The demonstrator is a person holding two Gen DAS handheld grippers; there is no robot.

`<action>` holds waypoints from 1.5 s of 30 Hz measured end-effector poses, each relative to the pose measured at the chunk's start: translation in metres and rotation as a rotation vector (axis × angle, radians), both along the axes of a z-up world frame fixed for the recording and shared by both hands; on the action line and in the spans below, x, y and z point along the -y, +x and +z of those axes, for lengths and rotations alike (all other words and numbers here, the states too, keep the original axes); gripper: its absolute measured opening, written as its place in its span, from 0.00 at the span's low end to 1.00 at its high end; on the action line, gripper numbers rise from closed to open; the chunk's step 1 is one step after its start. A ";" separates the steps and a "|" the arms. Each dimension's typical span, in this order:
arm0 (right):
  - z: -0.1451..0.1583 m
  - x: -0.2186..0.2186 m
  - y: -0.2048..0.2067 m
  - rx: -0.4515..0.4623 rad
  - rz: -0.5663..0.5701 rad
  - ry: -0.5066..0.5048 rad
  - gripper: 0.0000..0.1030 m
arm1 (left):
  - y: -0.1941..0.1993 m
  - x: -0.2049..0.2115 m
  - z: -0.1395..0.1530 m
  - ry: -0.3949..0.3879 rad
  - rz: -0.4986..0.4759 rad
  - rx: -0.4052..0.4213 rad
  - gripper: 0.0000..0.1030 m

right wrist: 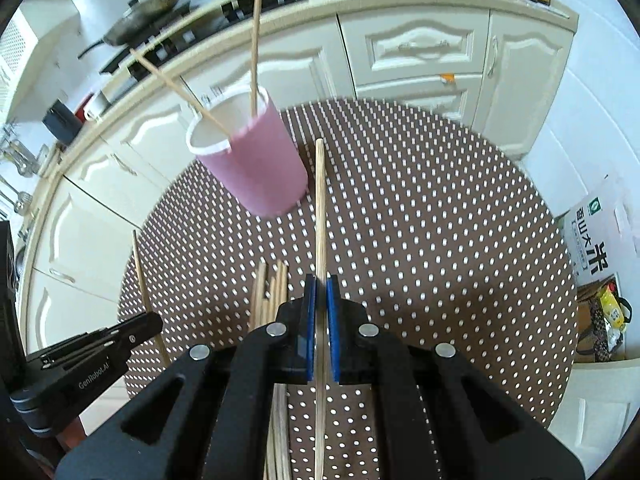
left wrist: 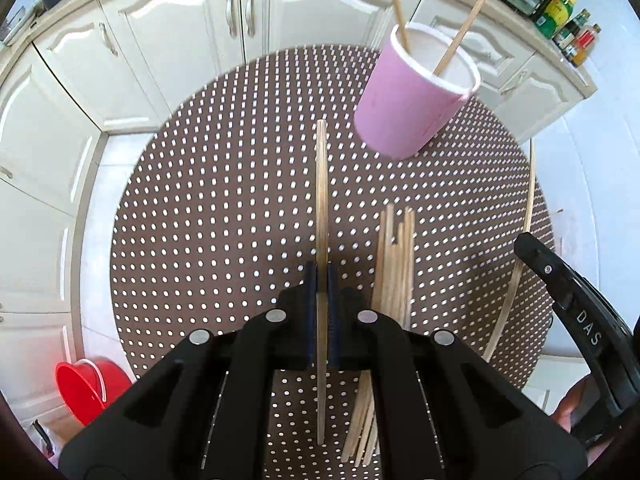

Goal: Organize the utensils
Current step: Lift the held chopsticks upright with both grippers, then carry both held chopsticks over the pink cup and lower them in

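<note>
A pink cup (left wrist: 412, 100) stands on the round dotted table (left wrist: 224, 200) with two wooden chopsticks in it. My left gripper (left wrist: 321, 276) is shut on one chopstick (left wrist: 321, 184), held above the table and pointing toward the cup. My right gripper (right wrist: 321, 288) is shut on another chopstick (right wrist: 320, 208), its tip just right of the cup (right wrist: 256, 160). A bundle of several chopsticks (left wrist: 394, 264) lies on the table between the grippers; it also shows in the right wrist view (right wrist: 270, 288). The right gripper's chopstick (left wrist: 524, 240) shows at the right of the left wrist view.
White kitchen cabinets (left wrist: 180, 40) curve behind the table. A red bucket (left wrist: 86, 388) sits on the floor at the left. Bottles (left wrist: 568, 20) stand on the counter at the right. A wok (right wrist: 148, 12) sits on the stove, and a rice box (right wrist: 596, 236) is at the right.
</note>
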State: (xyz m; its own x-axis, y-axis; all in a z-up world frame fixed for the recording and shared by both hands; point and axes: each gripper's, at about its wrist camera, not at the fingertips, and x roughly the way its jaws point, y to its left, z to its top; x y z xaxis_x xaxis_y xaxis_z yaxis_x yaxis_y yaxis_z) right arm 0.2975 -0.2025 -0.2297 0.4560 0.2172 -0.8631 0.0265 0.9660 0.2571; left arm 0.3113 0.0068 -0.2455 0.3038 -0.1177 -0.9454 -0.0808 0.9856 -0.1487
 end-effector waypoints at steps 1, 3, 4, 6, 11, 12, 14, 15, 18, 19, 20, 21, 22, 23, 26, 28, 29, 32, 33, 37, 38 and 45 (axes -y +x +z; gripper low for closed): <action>0.005 0.000 -0.001 0.016 -0.001 0.000 0.04 | -0.001 -0.001 0.007 -0.003 0.003 0.014 0.06; 0.011 -0.002 0.000 0.037 -0.001 0.003 0.04 | -0.006 -0.002 0.011 -0.003 0.004 0.033 0.06; 0.015 -0.002 0.000 0.049 -0.003 0.007 0.04 | -0.005 -0.001 0.017 0.001 0.006 0.046 0.06; 0.024 -0.001 0.000 0.074 -0.007 0.010 0.04 | -0.003 0.000 0.028 0.002 0.008 0.070 0.06; 0.042 0.003 0.004 0.129 -0.013 0.018 0.04 | -0.002 0.004 0.043 0.017 0.026 0.115 0.06; 0.047 0.005 0.005 0.142 -0.013 0.019 0.04 | -0.003 0.004 0.048 0.014 0.026 0.128 0.06; 0.054 0.005 0.004 0.165 -0.015 0.019 0.04 | -0.004 0.007 0.054 0.023 0.028 0.147 0.06; 0.059 0.005 0.005 0.179 -0.015 0.021 0.04 | -0.004 0.008 0.060 0.027 0.031 0.157 0.06; 0.071 0.006 0.007 0.211 -0.016 0.025 0.04 | -0.003 0.009 0.070 0.026 0.032 0.181 0.06; 0.076 0.006 0.008 0.224 -0.016 0.025 0.04 | -0.003 0.010 0.076 0.029 0.026 0.195 0.06; 0.079 0.007 0.009 0.233 -0.017 0.025 0.04 | -0.002 0.012 0.079 0.036 0.022 0.204 0.06; 0.082 0.007 0.010 0.239 -0.017 0.026 0.04 | -0.002 0.014 0.084 0.057 0.026 0.213 0.06; 0.086 0.008 0.011 0.250 -0.019 0.029 0.04 | -0.003 0.015 0.087 0.063 0.024 0.220 0.06; 0.089 0.009 0.012 0.259 -0.020 0.034 0.04 | -0.003 0.016 0.090 0.060 0.024 0.227 0.06; 0.101 0.010 0.016 0.292 -0.018 0.038 0.04 | -0.002 0.019 0.101 0.053 0.024 0.252 0.06; 0.109 0.010 0.019 0.315 -0.019 0.043 0.04 | -0.002 0.021 0.108 0.056 0.020 0.268 0.06; 0.112 0.011 0.020 0.323 -0.019 0.044 0.04 | -0.001 0.022 0.112 0.055 0.020 0.276 0.06; 0.124 0.011 0.024 0.355 -0.012 0.052 0.04 | 0.000 0.023 0.121 0.066 0.033 0.296 0.06; 0.127 0.011 0.025 0.362 -0.006 0.052 0.04 | 0.000 0.023 0.125 0.069 0.038 0.304 0.06; 0.139 0.012 0.030 0.395 -0.002 0.061 0.04 | 0.002 0.023 0.137 0.076 0.056 0.328 0.06; 0.143 0.012 0.031 0.404 -0.003 0.060 0.04 | 0.003 0.023 0.141 0.073 0.057 0.337 0.06; 0.162 0.013 0.042 0.453 -0.010 0.069 0.04 | 0.008 0.022 0.168 0.063 0.062 0.400 0.06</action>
